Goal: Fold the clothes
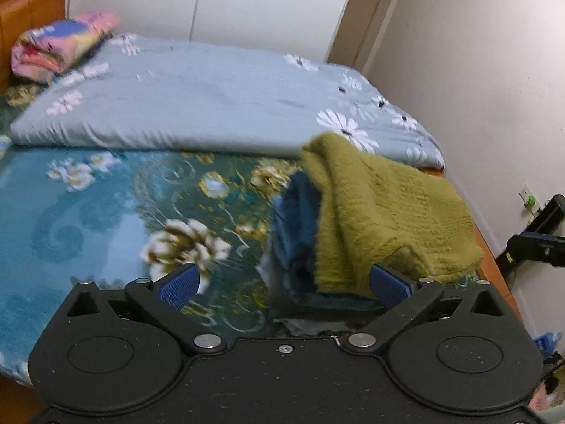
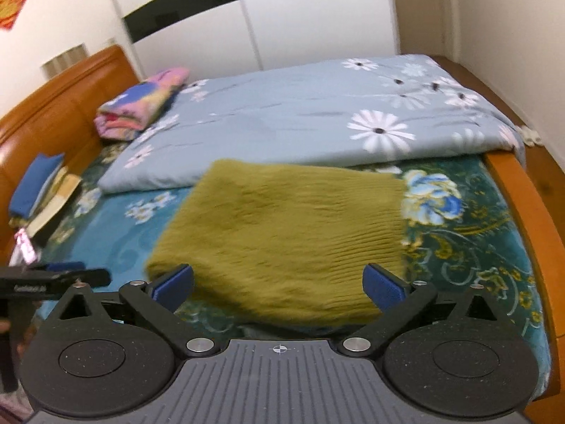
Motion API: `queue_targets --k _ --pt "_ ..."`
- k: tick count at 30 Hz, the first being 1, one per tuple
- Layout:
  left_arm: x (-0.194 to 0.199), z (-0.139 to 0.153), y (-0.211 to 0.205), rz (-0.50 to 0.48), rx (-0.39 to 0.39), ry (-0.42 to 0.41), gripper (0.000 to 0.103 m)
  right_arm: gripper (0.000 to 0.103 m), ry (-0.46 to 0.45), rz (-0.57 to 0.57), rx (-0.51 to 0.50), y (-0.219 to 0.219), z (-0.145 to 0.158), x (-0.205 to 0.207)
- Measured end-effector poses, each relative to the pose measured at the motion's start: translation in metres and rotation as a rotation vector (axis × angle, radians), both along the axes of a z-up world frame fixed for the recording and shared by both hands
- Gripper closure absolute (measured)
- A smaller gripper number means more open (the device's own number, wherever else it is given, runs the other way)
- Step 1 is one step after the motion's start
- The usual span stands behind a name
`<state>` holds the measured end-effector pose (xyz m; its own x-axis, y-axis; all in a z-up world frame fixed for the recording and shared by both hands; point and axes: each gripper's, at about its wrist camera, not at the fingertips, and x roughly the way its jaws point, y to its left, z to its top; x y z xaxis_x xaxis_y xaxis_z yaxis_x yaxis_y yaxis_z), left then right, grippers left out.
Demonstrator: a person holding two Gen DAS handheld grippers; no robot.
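Observation:
An olive-green knitted garment point(image 2: 282, 233) lies folded on the teal flowered bedspread point(image 2: 476, 258). In the left wrist view the same green garment point(image 1: 385, 208) rests on top of a dark blue garment point(image 1: 296, 233). My left gripper point(image 1: 284, 284) is open, with its blue pads wide apart and nothing pressed between them. My right gripper point(image 2: 279, 284) is open too, just in front of the near edge of the green garment, and its pads do not touch it. The other gripper point(image 2: 53, 281) shows at the left edge of the right wrist view.
A folded grey-blue flowered quilt point(image 1: 212, 99) fills the far half of the bed. A pink patterned folded blanket point(image 2: 141, 109) lies by the orange headboard point(image 2: 53, 106). Books and a blue cloth point(image 2: 39, 180) sit at the left. The wooden bed frame point(image 2: 522, 219) runs along the right.

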<state>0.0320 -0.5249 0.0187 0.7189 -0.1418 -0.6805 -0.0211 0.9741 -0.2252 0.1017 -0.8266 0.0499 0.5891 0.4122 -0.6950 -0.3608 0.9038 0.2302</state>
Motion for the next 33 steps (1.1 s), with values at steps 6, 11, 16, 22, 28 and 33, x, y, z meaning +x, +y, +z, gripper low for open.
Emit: queue_targets --k 6,11,16,22,28,33 --pt "-0.069 0.009 0.059 0.052 -0.008 -0.034 0.002 0.001 -0.021 -0.02 -0.012 0.077 0.008 -0.064" --pt "-0.116 0.007 0.107 0.171 0.054 -0.012 0.002 0.001 -0.025 0.082 -0.061 0.148 0.007 -0.101" --pt "-0.148 0.006 0.154 0.313 0.051 -0.017 0.002 0.0 -0.034 0.22 -0.103 0.214 0.011 -0.113" --pt "-0.154 -0.003 0.201 0.434 0.1 0.02 0.001 0.0 -0.024 0.343 -0.127 0.284 0.005 -0.103" --pt "-0.122 -0.013 0.257 0.491 0.147 0.046 0.001 0.0 0.001 0.422 -0.095 0.353 -0.013 -0.06" --pt "-0.08 -0.012 0.298 0.478 0.168 0.09 0.001 0.0 0.048 0.445 -0.077 0.404 -0.023 -0.014"
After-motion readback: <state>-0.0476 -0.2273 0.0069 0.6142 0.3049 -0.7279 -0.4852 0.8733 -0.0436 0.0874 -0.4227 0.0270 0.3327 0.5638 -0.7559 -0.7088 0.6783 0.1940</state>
